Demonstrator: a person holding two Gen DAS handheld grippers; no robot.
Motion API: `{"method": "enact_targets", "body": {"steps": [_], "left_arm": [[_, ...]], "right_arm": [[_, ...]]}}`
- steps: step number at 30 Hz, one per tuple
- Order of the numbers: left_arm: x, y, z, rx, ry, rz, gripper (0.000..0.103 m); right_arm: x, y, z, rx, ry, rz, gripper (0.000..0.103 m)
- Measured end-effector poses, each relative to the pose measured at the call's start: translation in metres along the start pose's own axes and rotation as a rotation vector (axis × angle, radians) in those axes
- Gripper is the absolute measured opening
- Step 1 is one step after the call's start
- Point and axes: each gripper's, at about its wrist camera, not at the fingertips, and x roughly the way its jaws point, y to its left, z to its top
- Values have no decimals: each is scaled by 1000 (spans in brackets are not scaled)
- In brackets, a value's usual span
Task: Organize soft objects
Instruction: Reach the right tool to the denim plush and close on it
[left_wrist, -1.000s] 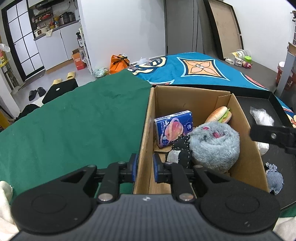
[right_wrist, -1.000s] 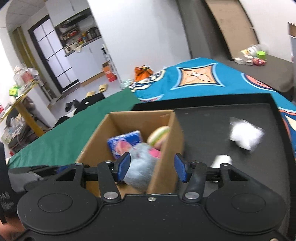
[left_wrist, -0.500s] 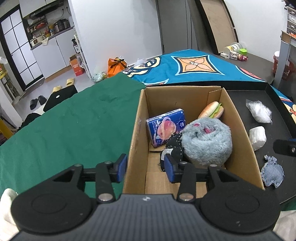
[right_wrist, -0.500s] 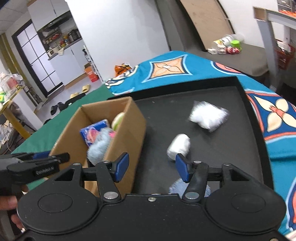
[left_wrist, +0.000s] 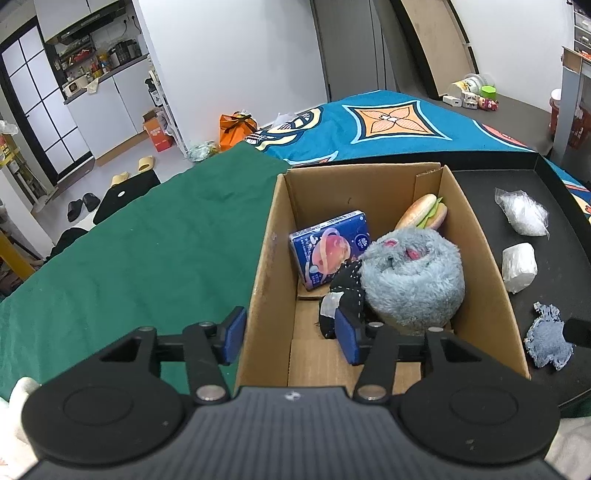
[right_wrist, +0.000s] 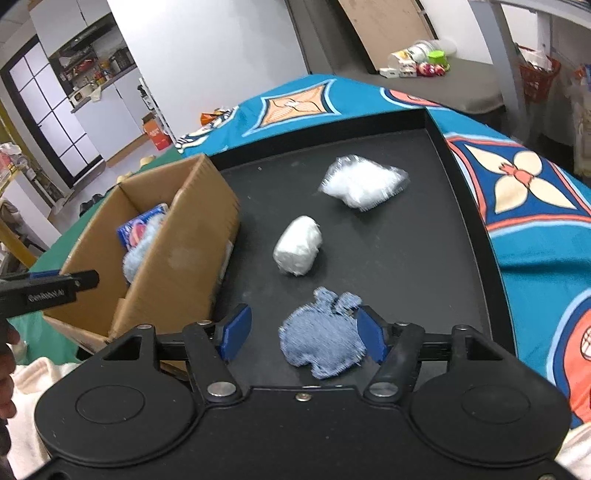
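A cardboard box (left_wrist: 269, 236) holds a blue tissue pack (left_wrist: 328, 247), a fluffy grey-blue plush (left_wrist: 413, 280), a burger toy (left_wrist: 424, 212) and a black dotted soft item (left_wrist: 347, 291). My left gripper (left_wrist: 291, 334) is open and empty, its fingers either side of the box's near left wall. On the black tray (right_wrist: 406, 243) lie a blue denim patch (right_wrist: 325, 336), a white roll (right_wrist: 298, 245) and a bagged white fluff (right_wrist: 364, 181). My right gripper (right_wrist: 303, 330) is open, with the denim patch between its fingers. The box (right_wrist: 177, 251) is to its left.
A green cloth (left_wrist: 129, 251) covers the table left of the box. A teal patterned cloth (right_wrist: 535, 206) lies beyond the tray's raised rim. The left gripper's finger (right_wrist: 48, 290) shows at the left of the right wrist view.
My left gripper has opened and drawn back from the box. My right gripper has swung right from the box to over the tray, down to the denim patch.
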Motion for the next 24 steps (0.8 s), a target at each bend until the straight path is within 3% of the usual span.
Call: {"method": "enact_targets", "body": {"steps": [12,24], "left_arm": [[2,-6,1,9,2,22,55],[4,-6,-1,11,6,28,56]], "right_arm": [[9,-21,-16,18,37,-34,63],[28,-15,-14,3,70,-50,63]]}}
